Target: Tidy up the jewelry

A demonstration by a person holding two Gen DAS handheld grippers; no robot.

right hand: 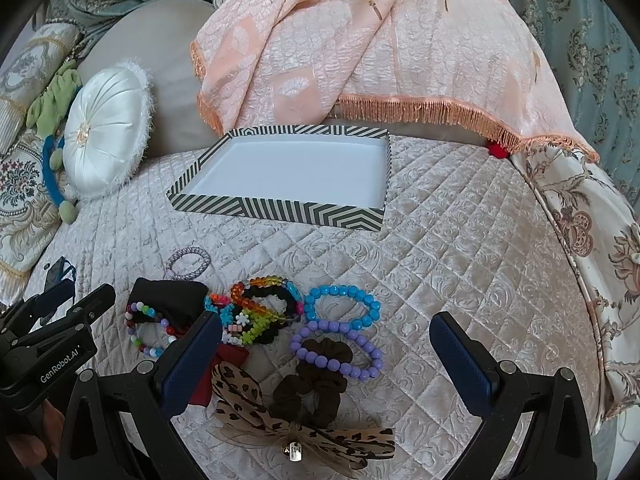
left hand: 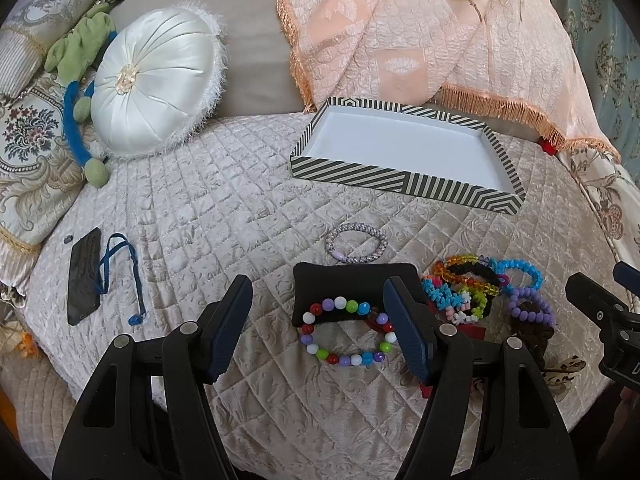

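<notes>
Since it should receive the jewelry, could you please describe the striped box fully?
The striped box is a shallow rectangular tray, seemingly cardboard, with dark-and-cream striped outer walls and a plain white interior. It is open and holds nothing, lying flat on the quilted bedspread beyond the bracelets, just before the fringed pink blanket. Neither tool touches it.

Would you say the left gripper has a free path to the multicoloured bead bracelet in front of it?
Probably yes: the left gripper is open, and the multicoloured bead bracelet lies between its fingers' line, uncovered. Only its far edge rests on the black cushion.
</notes>
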